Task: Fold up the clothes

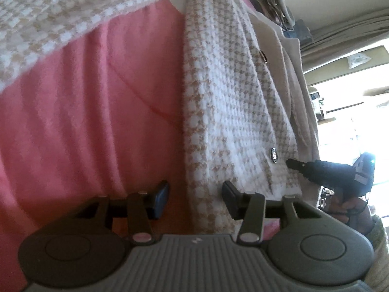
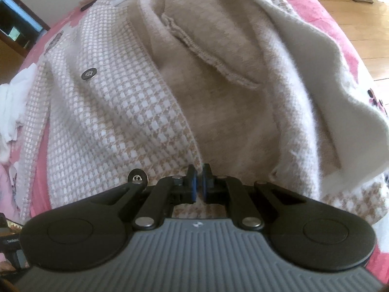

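A beige-and-white houndstooth jacket (image 2: 109, 112) with dark buttons lies on a pink bedspread (image 1: 85, 121); its plain beige lining (image 2: 218, 92) shows where the front is turned back. My right gripper (image 2: 199, 182) is shut on the jacket's front edge near a button (image 2: 138, 178). My left gripper (image 1: 195, 199) is open, its jaws on either side of the jacket's side edge (image 1: 194, 158), low over the bedspread. The right gripper also shows in the left wrist view (image 1: 295, 164), at the jacket's front edge by a button (image 1: 274, 155).
White cloth pieces (image 2: 12, 107) lie on the bed at the left. A wooden floor (image 2: 352, 24) lies past the bed's far right edge. A bright window and curtain (image 1: 345, 36) fill the right side of the left wrist view.
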A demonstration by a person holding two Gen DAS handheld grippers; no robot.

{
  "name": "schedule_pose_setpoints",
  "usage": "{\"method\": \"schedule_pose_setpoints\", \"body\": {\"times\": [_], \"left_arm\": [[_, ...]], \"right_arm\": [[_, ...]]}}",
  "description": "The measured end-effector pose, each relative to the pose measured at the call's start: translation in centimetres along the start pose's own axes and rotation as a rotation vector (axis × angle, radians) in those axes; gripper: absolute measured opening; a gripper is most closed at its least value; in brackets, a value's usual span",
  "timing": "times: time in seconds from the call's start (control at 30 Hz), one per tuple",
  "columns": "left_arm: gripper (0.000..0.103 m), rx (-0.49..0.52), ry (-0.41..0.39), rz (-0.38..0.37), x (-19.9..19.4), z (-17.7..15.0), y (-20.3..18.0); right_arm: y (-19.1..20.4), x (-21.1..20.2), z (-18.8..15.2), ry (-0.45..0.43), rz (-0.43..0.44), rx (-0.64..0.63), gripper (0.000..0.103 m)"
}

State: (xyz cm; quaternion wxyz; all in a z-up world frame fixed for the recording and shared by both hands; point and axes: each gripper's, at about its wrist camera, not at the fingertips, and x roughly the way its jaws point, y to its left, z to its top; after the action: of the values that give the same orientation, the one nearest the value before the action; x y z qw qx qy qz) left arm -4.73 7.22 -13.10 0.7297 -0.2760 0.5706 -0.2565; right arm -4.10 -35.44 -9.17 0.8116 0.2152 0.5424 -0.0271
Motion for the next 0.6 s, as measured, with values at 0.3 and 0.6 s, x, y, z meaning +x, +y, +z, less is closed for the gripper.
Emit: {"method": "schedule_pose_setpoints", "body": {"times": [0.3, 0.6], "left_arm": [[0.043, 0.035, 0.048, -0.011, 0.1, 1.3, 1.0], [0.043, 0.045, 0.078, -0.028, 0.6, 1.7, 0.9]], "right_arm": [[0.3, -1.2, -0.4, -0.02, -0.017, 0.012, 0.003], [0.0, -0.4, -0.3, -0.012, -0.005, 0.026, 0.003]]}}
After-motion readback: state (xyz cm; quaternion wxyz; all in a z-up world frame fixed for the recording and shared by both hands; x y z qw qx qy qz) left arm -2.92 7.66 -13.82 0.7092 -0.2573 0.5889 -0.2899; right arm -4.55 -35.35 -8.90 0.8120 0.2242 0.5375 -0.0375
